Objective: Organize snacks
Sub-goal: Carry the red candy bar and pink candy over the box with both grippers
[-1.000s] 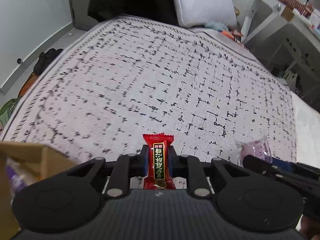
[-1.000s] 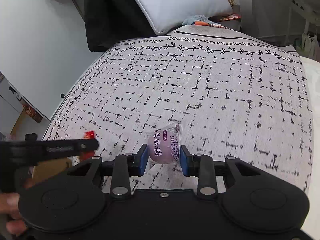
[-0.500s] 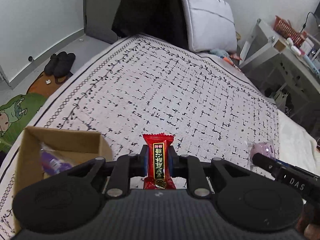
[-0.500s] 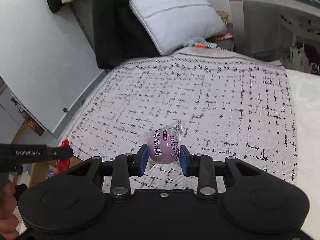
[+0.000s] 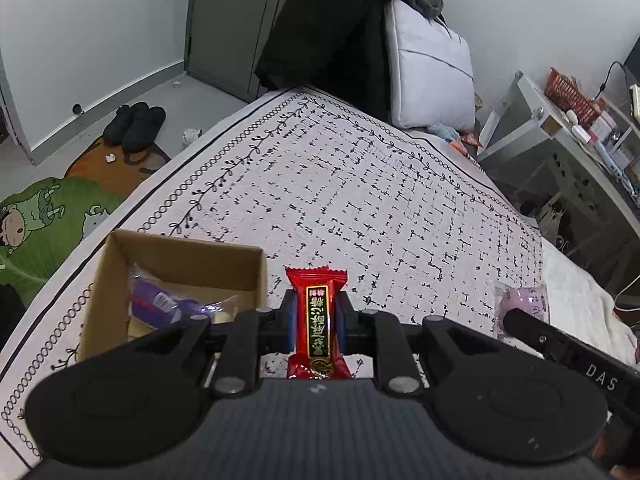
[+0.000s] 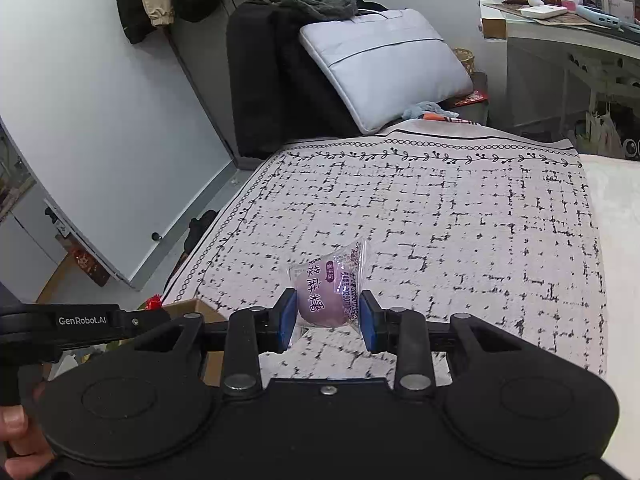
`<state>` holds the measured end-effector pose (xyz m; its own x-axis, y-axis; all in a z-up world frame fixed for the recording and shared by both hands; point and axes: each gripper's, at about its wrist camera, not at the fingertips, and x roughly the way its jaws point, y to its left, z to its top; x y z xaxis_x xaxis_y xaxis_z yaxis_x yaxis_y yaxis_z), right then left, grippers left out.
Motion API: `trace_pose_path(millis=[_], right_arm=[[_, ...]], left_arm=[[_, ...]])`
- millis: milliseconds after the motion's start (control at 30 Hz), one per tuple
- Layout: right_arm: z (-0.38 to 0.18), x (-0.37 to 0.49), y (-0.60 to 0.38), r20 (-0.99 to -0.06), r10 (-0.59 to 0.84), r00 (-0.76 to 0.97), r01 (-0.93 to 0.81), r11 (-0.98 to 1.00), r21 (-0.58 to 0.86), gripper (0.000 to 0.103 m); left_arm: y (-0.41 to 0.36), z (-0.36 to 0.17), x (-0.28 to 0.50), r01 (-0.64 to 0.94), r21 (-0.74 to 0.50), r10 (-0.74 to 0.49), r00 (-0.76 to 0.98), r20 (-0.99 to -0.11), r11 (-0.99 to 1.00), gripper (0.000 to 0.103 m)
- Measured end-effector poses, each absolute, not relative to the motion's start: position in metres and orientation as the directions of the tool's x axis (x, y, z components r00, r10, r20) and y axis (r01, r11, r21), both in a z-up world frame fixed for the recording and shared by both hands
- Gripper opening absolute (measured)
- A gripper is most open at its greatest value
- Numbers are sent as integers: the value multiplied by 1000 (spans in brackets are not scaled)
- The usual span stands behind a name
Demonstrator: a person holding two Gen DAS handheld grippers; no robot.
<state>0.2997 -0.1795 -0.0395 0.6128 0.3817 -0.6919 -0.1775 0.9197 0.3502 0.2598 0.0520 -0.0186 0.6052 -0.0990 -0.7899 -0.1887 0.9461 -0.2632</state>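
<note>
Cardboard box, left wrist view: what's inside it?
The cardboard box holds a purple snack packet lying in a clear wrapper on the box floor. The left gripper body covers the box's near part, so anything there cannot be seen.

The bed (image 5: 360,200) wears a white cover (image 6: 460,208) crossed with broken black lines and edged with a vine border. On it, just left of the left jaws, sits an open cardboard box (image 5: 120,280) (a purple packet lies inside). Far ahead of both jaws, a grey bag (image 6: 384,64) leans at the bed's end beside dark clothes (image 5: 320,28).
</note>
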Motion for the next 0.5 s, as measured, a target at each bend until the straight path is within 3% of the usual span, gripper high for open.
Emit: trace_pose_path(millis=[500], right_arm=[[-23,267,-140,-674,416,610,-200,904,377,32]], left_arm=[[99,-14,228,-244,-318,-106,616,-780,916,18]])
